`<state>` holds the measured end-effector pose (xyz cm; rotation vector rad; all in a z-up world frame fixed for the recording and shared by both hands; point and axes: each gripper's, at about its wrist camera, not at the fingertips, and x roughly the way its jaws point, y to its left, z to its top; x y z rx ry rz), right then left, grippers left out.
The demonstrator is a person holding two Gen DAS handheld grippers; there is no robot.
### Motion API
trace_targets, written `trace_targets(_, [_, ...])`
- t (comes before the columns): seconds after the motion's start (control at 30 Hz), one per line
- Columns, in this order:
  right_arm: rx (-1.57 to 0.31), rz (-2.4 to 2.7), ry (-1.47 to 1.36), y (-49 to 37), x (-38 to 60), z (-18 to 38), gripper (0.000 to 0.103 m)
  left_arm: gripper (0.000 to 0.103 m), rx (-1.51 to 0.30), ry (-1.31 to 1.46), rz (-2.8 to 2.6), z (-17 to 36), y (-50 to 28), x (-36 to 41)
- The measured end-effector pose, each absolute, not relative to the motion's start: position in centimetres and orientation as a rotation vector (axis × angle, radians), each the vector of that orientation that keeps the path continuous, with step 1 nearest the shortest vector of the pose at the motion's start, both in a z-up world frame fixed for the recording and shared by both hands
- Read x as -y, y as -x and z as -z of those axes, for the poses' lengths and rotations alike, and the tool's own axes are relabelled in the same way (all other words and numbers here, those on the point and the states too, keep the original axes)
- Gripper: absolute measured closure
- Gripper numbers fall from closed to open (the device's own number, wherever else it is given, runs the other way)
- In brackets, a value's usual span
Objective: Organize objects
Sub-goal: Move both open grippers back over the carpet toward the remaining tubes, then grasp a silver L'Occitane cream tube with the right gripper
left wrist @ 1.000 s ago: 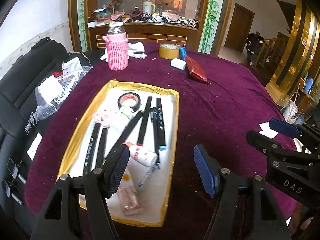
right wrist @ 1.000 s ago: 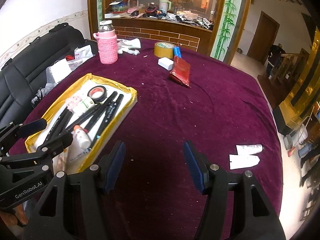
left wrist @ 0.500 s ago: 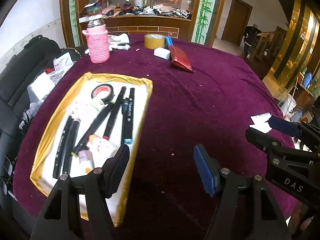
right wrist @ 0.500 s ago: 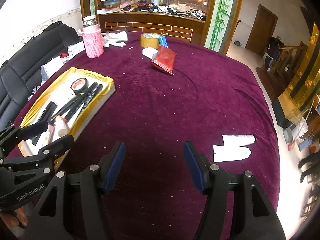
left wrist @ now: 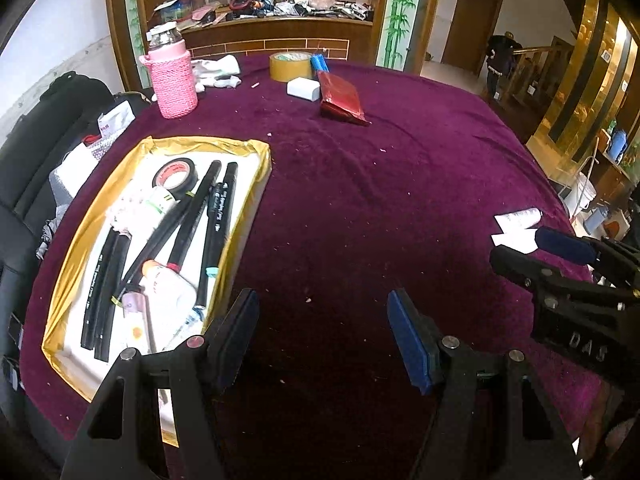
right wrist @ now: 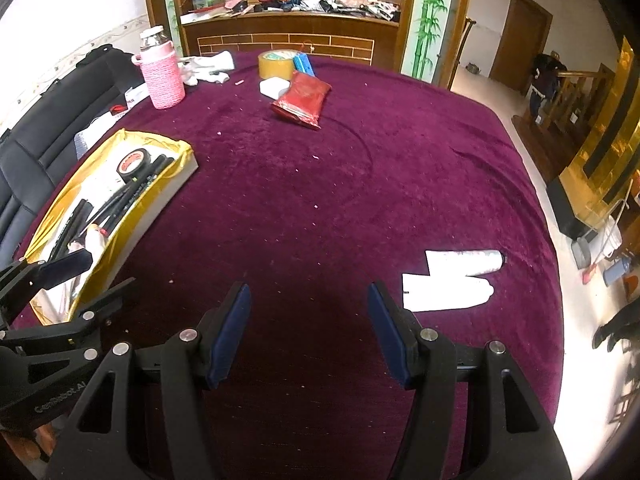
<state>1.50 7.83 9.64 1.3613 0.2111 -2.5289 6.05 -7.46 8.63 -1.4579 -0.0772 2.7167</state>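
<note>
- On purple tablecloth (right wrist: 320, 200), left side: gold-edged tray (left wrist: 256, 152) loaded with black pens (left wrist: 212, 224), roll of black tape (left wrist: 175, 175), small white bottle (left wrist: 168, 284) and a few other small tubes, all lying flat inside the rim.
- Near right part of cloth: two white tubes (right wrist: 460, 276) lying side by side and touching, caps toward the right, well apart from the tray.
- Near centre, left wrist view: left gripper (left wrist: 322, 336) over bare cloth just right of the tray's near corner; jaws parted about halfway, nothing between blue pads (left wrist: 408, 340).
- Near centre, right wrist view: right gripper (right wrist: 308, 332) over bare cloth just left of the white tubes; jaws likewise parted about halfway, holding nothing, pads clear of the tubes.
- Far side of cloth: pink knit-covered bottle (left wrist: 172, 76) upright at left; white cloth (left wrist: 216, 70) beside it; roll of tan tape (left wrist: 290, 66), blue item (left wrist: 320, 63), white block (left wrist: 303, 89) and red packet (left wrist: 340, 98) grouped near centre.
- Beyond left table edge: black seat (right wrist: 52, 132) with some papers and wrapping.
</note>
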Motion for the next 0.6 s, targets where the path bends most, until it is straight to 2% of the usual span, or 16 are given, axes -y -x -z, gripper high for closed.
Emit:
trace_targets(0.1, [-0.156, 2.540, -1.410, 0.1, -10.3, -9.1, 0.044, 0.042, 0.094, 1.466, -2.698, -8.5, -5.9, 7.3])
trace_targets(0.17, [-0.043, 2.558, -1.471, 1.8, -13.8, -8.7, 0.044, 0.042, 0.121, 1.475, -2.687, -8.4, -5.7, 7.3])
trace_targets(0.2, [0.069, 2.549, -1.517, 2.9, -16.1, -8.3, 0.044, 0.042, 0.134, 1.481, -2.682, -8.3, -5.7, 7.3])
trace_targets(0.33, [0.726, 2.400, -1.635, 6.9, -27.0, -5.6, 0.044, 0.042, 0.165, 1.512, -2.664, -7.7, -5.8, 7.4])
trace_targets(0.37, [0.801, 2.383, -1.645, 7.4, -28.4, -5.1, 0.044, 0.042, 0.167, 1.519, -2.661, -7.5, -5.9, 7.4])
trace_targets(0.47, [0.928, 2.308, -1.657, 9.0, -30.8, -3.9, 0.044, 0.042, 0.193, 1.549, -2.654, -7.1, -6.1, 7.7])
trace_targets(0.6, [0.914, 2.251, -1.725, 10.8, -30.0, -2.4, 0.044, 0.042, 0.228, 1.565, -2.667, -7.1, -6.4, 8.2])
